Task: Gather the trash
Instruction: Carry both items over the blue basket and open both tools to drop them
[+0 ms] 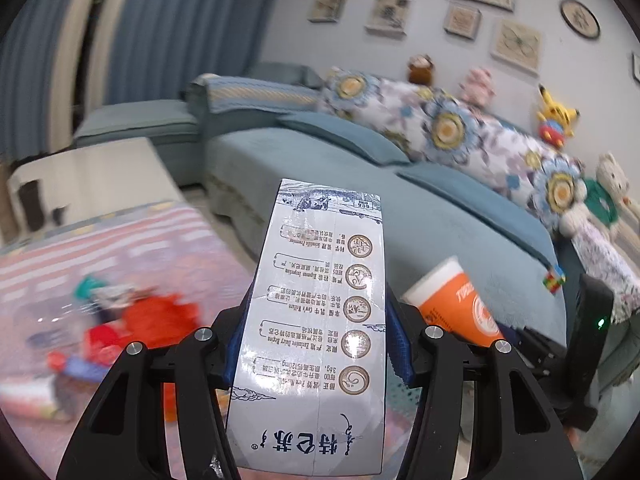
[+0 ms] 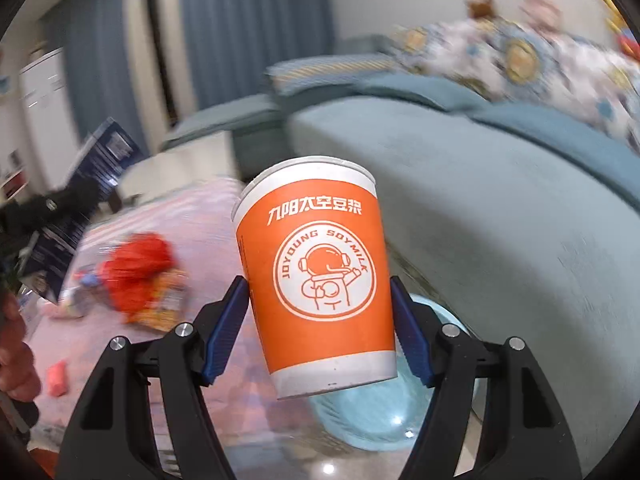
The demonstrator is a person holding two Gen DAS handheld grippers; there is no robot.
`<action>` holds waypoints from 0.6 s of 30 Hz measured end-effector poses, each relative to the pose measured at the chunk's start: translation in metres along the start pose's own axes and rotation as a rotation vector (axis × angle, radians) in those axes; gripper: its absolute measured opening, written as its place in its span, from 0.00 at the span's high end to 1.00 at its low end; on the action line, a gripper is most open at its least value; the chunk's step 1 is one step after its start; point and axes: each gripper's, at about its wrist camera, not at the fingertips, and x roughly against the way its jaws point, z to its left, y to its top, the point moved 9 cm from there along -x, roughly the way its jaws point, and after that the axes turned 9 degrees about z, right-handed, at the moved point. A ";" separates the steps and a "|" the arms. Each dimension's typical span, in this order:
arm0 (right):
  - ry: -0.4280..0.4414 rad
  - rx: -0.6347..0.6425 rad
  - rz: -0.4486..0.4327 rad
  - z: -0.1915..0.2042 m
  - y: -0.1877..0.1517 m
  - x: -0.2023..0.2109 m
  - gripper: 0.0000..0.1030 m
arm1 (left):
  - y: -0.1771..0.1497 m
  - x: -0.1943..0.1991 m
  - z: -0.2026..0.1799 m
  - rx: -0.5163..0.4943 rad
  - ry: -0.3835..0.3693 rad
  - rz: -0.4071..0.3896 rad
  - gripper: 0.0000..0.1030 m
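My left gripper point(image 1: 316, 340) is shut on a white-and-blue milk carton point(image 1: 320, 320) that stands up between the blue pads. My right gripper point(image 2: 320, 320) is shut on an orange paper cup point(image 2: 316, 276) with an astronaut logo, held upright and slightly tilted. The cup also shows in the left wrist view point(image 1: 456, 304) to the right, and the carton in the right wrist view point(image 2: 80, 200) to the left. A pile of red and mixed trash point(image 2: 140, 276) lies on the pink striped tabletop point(image 2: 200, 216); it also shows blurred in the left wrist view point(image 1: 132, 328).
A light blue bin point(image 2: 380, 412) sits below the cup, beside the table. A blue sofa point(image 1: 440, 208) with floral cushions and plush toys stands behind. A small puzzle cube point(image 1: 554, 280) lies on the sofa edge. Blue curtains point(image 1: 160, 40) hang at the back left.
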 end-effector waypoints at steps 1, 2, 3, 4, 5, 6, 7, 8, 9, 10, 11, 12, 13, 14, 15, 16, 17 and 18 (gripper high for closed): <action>-0.010 -0.027 0.015 -0.011 -0.004 -0.007 0.36 | -0.001 -0.017 -0.008 -0.011 -0.014 0.026 0.48; -0.022 -0.058 0.035 -0.026 -0.011 -0.017 0.36 | -0.002 -0.029 -0.010 -0.016 -0.024 0.048 0.48; -0.031 -0.088 0.054 -0.039 -0.018 -0.027 0.36 | -0.006 -0.045 -0.016 -0.022 -0.038 0.075 0.48; -0.039 -0.116 0.079 -0.051 -0.027 -0.037 0.36 | -0.012 -0.060 -0.021 -0.030 -0.049 0.104 0.48; -0.048 -0.137 0.104 -0.060 -0.036 -0.048 0.36 | -0.017 -0.073 -0.024 -0.037 -0.053 0.131 0.48; -0.057 -0.151 0.124 -0.065 -0.042 -0.057 0.36 | -0.025 -0.090 -0.027 -0.046 -0.060 0.167 0.48; -0.066 -0.165 0.146 -0.071 -0.049 -0.066 0.36 | -0.034 -0.107 -0.030 -0.053 -0.070 0.209 0.48; -0.073 -0.185 0.182 -0.077 -0.059 -0.079 0.36 | -0.041 -0.116 -0.030 -0.057 -0.071 0.235 0.48; -0.075 -0.201 0.211 -0.080 -0.069 -0.088 0.36 | -0.052 -0.131 -0.031 -0.064 -0.071 0.272 0.48; -0.080 -0.215 0.236 -0.085 -0.076 -0.098 0.36 | -0.060 -0.141 -0.032 -0.072 -0.069 0.300 0.48; -0.089 -0.232 0.270 -0.090 -0.085 -0.109 0.36 | -0.067 -0.151 -0.032 -0.079 -0.062 0.321 0.48; -0.097 -0.247 0.299 -0.093 -0.093 -0.118 0.35 | -0.076 -0.160 -0.032 -0.087 -0.060 0.346 0.48; -0.102 -0.262 0.326 -0.097 -0.100 -0.126 0.35 | -0.079 -0.165 -0.033 -0.092 -0.062 0.365 0.47; -0.100 -0.280 0.354 -0.100 -0.107 -0.134 0.35 | -0.086 -0.171 -0.032 -0.097 -0.063 0.390 0.47; -0.099 -0.299 0.376 -0.103 -0.112 -0.142 0.35 | -0.089 -0.173 -0.033 -0.096 -0.062 0.399 0.47; -0.097 -0.314 0.389 -0.105 -0.117 -0.146 0.34 | -0.091 -0.175 -0.031 -0.096 -0.061 0.407 0.46; -0.097 -0.322 0.398 -0.106 -0.119 -0.149 0.33 | -0.093 -0.177 -0.029 -0.095 -0.061 0.412 0.43; -0.103 -0.333 0.409 -0.107 -0.121 -0.152 0.32 | -0.092 -0.177 -0.029 -0.091 -0.057 0.413 0.35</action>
